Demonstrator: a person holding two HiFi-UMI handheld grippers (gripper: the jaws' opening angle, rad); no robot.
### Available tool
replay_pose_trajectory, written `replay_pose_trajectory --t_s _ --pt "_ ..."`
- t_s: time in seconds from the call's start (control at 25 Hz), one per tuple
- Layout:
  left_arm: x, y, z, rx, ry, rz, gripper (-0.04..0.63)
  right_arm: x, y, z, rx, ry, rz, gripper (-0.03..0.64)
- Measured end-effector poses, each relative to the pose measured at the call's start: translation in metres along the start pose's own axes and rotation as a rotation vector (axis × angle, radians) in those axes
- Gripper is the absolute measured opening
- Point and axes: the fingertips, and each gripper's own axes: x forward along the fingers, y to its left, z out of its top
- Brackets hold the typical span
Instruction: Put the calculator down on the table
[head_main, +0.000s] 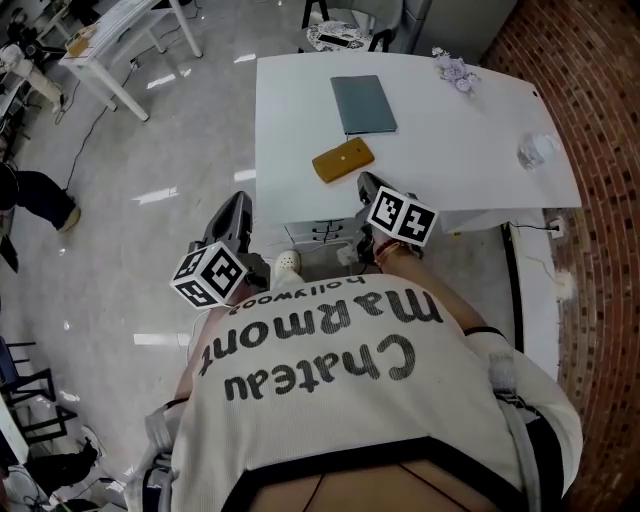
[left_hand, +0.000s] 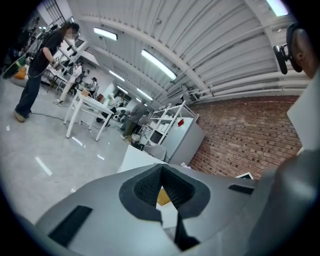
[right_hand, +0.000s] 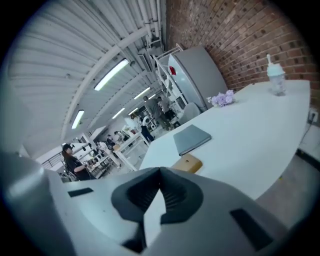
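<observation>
The calculator (head_main: 343, 160) is a flat orange-yellow slab lying on the white table (head_main: 450, 150), near its front edge. It also shows in the right gripper view as the calculator (right_hand: 187, 163), just beyond the jaws, and a sliver of the calculator (left_hand: 163, 196) peeks out behind the left jaws. My right gripper (head_main: 368, 183) hovers at the table's near edge, just right of the calculator, shut and empty. Its tips (right_hand: 160, 175) meet with nothing between them. My left gripper (head_main: 237, 205) hangs off the table's left side over the floor. It is shut too, and the left gripper (left_hand: 161, 170) holds nothing.
A grey notebook (head_main: 363, 104) lies behind the calculator. Purple flowers (head_main: 455, 70) sit at the table's far right corner and a clear cup (head_main: 533, 151) near the right edge. A brick wall (head_main: 600, 120) runs along the right. A drawer unit (head_main: 320, 235) stands under the table.
</observation>
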Motion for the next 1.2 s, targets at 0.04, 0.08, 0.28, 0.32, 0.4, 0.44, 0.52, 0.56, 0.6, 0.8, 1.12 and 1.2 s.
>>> replay_pose_trajectory --t_s 0.04,0.08,0.28,0.32,0.4,0.44,0.52,0.56,0.6,0.8,1.12,1.2 --pt "-0.002 -0.002 -0.002 0.001 -0.001 0.002 0.0 -0.003 0.005 0.002 0.015 -0.012 0.032 0.003" --pt "-0.005 -0.004 -0.003 0.003 -0.002 0.004 0.0 -0.007 0.01 0.005 0.028 -0.023 0.06 0.003" --pt "-0.014 -0.015 -0.008 0.008 -0.024 0.002 0.0 -0.026 0.034 0.018 -0.004 -0.058 0.143 0.003" --pt "-0.015 -0.019 -0.009 0.015 -0.028 -0.002 0.0 -0.03 0.039 0.021 -0.025 -0.067 0.154 0.003" --pt "-0.018 -0.026 -0.011 0.032 -0.031 -0.009 0.0 -0.039 0.047 0.026 -0.073 -0.089 0.176 0.003" --pt "-0.02 -0.029 -0.013 0.038 -0.032 -0.013 0.0 -0.044 0.051 0.028 -0.099 -0.101 0.184 0.003" --pt "-0.023 -0.033 -0.018 0.038 -0.032 -0.021 0.0 -0.053 0.056 0.031 -0.156 -0.123 0.192 0.003" --pt "-0.025 -0.035 -0.021 0.035 -0.032 -0.025 0.0 -0.057 0.057 0.031 -0.183 -0.13 0.192 0.003" --pt "-0.027 -0.037 -0.023 0.031 -0.031 -0.027 0.0 -0.061 0.058 0.03 -0.206 -0.134 0.192 0.003" --pt "-0.034 -0.045 -0.033 0.025 -0.02 -0.033 0.0 -0.075 0.054 0.02 -0.253 -0.12 0.181 0.003" --pt "-0.04 -0.053 -0.049 0.027 0.004 -0.035 0.0 -0.083 0.033 0.005 -0.251 -0.082 0.147 0.003" --pt "-0.041 -0.051 -0.053 0.026 0.017 -0.029 0.0 -0.083 0.028 0.001 -0.244 -0.073 0.139 0.003"
